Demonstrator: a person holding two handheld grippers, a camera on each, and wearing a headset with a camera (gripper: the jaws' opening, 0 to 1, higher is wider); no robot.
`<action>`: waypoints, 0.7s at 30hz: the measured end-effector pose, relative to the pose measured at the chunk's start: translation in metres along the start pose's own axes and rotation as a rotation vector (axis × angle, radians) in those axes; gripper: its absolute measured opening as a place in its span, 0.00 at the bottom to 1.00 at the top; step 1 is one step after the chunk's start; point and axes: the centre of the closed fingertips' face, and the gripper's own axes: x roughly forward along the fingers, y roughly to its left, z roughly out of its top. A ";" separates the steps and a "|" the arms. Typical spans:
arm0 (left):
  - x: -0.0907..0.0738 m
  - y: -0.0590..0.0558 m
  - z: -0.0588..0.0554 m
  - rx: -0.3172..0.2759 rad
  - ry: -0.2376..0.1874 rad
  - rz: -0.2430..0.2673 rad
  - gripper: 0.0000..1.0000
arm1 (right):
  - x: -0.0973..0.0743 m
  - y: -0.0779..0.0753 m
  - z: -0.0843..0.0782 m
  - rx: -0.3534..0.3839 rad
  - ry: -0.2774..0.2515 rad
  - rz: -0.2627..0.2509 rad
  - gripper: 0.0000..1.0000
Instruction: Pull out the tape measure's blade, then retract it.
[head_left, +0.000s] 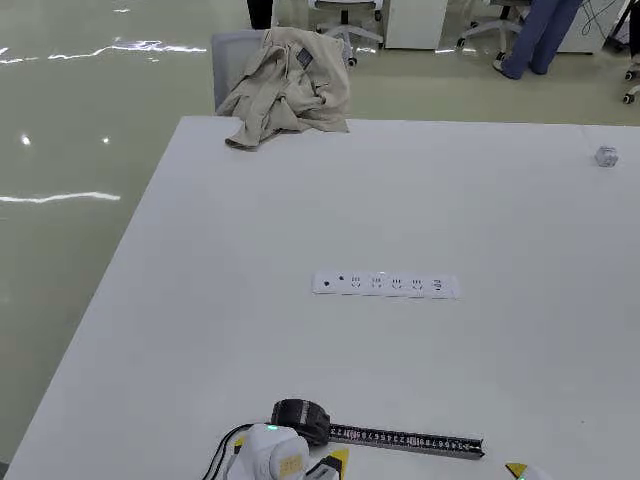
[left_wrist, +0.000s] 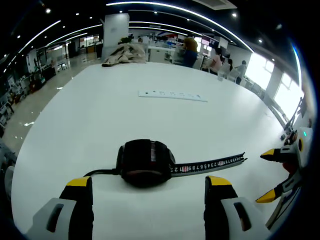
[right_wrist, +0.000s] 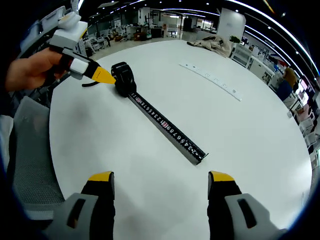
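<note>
A black tape measure (head_left: 301, 419) lies near the front edge of the white table (head_left: 400, 200), its dark blade (head_left: 410, 440) drawn out to the right. In the left gripper view the case (left_wrist: 145, 162) sits just ahead of my open left gripper (left_wrist: 148, 187), between the yellow-tipped fingers but apart from them. My left gripper (head_left: 300, 465) shows at the bottom of the head view. In the right gripper view the blade (right_wrist: 167, 128) ends in a hook (right_wrist: 201, 157), just ahead of my open right gripper (right_wrist: 161, 177). A yellow tip of the right gripper (head_left: 517, 469) peeks in.
A white power strip (head_left: 385, 285) lies mid-table. A beige jacket (head_left: 285, 85) is draped over a chair at the far edge. A small grey object (head_left: 606, 156) sits far right. A person's legs (head_left: 535, 35) stand beyond the table.
</note>
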 end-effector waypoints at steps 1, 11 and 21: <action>0.001 0.000 0.000 -0.004 0.001 0.000 0.90 | 0.001 -0.001 0.000 -0.014 -0.001 0.004 0.77; 0.009 0.004 0.003 -0.039 0.003 0.012 0.88 | 0.011 -0.016 -0.002 -0.122 0.036 0.037 0.71; 0.018 0.004 0.003 -0.072 0.001 0.018 0.87 | 0.014 -0.030 -0.001 -0.279 0.091 0.076 0.65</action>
